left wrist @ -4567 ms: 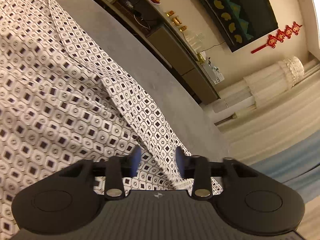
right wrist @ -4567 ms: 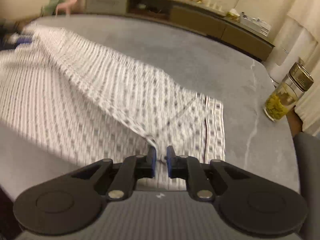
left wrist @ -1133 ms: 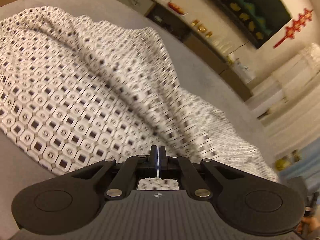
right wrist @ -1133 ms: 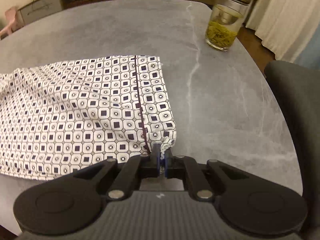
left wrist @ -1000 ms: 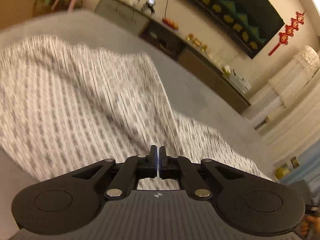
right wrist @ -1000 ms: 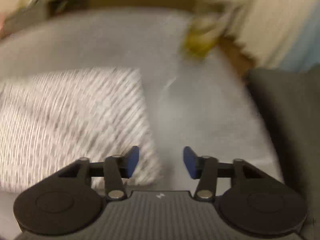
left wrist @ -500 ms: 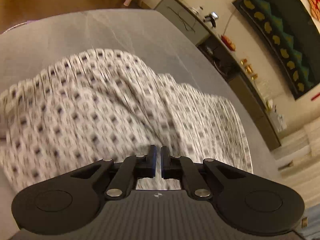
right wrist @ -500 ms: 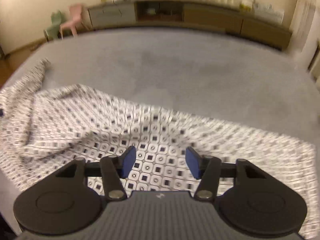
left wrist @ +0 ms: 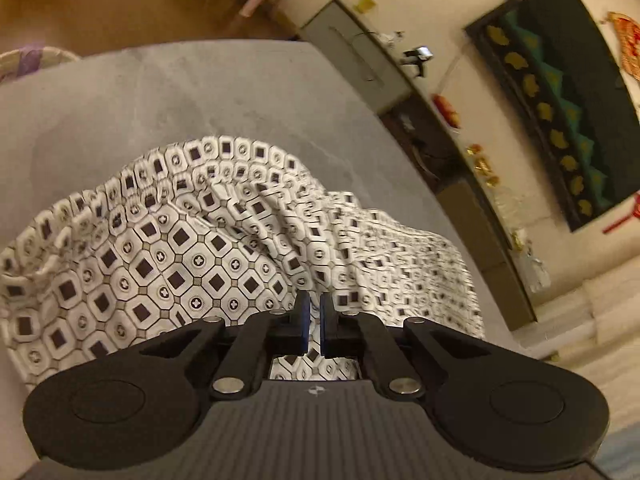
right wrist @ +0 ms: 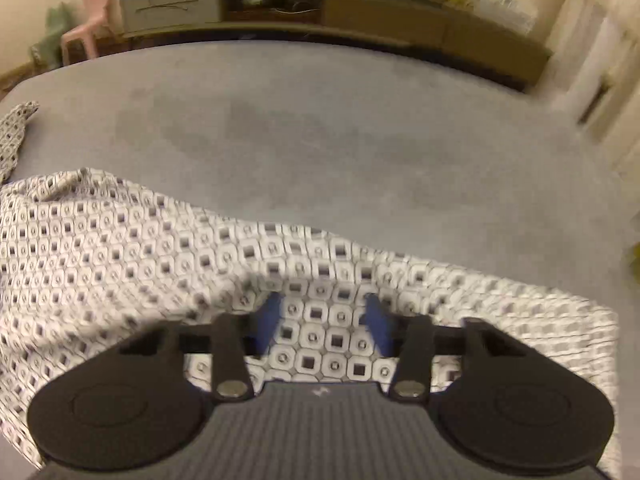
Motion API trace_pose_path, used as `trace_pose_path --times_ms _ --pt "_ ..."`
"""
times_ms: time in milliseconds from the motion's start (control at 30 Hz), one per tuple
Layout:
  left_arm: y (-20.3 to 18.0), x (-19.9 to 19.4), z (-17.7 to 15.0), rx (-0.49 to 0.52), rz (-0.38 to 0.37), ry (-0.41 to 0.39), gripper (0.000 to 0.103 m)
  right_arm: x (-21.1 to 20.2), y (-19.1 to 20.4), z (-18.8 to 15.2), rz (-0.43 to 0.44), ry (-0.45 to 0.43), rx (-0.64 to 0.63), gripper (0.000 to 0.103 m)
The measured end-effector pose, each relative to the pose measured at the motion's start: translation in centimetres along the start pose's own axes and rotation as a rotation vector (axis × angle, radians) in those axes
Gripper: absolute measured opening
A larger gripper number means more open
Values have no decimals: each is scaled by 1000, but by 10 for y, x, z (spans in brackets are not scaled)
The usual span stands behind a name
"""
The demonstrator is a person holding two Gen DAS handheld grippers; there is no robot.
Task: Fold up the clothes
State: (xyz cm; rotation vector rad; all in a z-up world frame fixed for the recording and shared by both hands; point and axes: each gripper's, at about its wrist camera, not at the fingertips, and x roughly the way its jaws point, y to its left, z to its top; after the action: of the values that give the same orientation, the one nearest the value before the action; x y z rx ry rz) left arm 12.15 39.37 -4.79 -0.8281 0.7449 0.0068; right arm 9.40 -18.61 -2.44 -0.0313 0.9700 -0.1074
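Note:
A white garment with a dark square pattern [left wrist: 168,248] lies bunched and rumpled on the grey table [left wrist: 168,96]. My left gripper [left wrist: 314,320] is shut on a fold of this cloth, which rises in ridges from the fingertips. In the right wrist view the same garment [right wrist: 120,256] spreads across the near half of the table [right wrist: 340,132]. My right gripper [right wrist: 326,322] is open and empty, with its blue pads just above the cloth.
A long low sideboard [right wrist: 320,8] stands beyond the table's far edge, with a pink plastic chair [right wrist: 90,20] at its left end. A dark wall panel [left wrist: 560,92] hangs above the sideboard. A strip of the same cloth [right wrist: 16,132] lies at the table's left edge.
My right gripper let go of the garment's corner about a second ago, swung left and now hovers open over the cloth's middle. My left gripper stayed shut on the cloth and carried it, bunching it up.

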Motion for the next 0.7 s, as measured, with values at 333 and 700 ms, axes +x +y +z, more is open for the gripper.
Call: trace_pose_path --times_ms 333,700 --pt "47 -20 31 -149 35 -33 2 20 242 132 612 -32 -36 73" --pt "53 -30 44 -250 -262 -65 54 13 381 143 651 -127 -244 1"
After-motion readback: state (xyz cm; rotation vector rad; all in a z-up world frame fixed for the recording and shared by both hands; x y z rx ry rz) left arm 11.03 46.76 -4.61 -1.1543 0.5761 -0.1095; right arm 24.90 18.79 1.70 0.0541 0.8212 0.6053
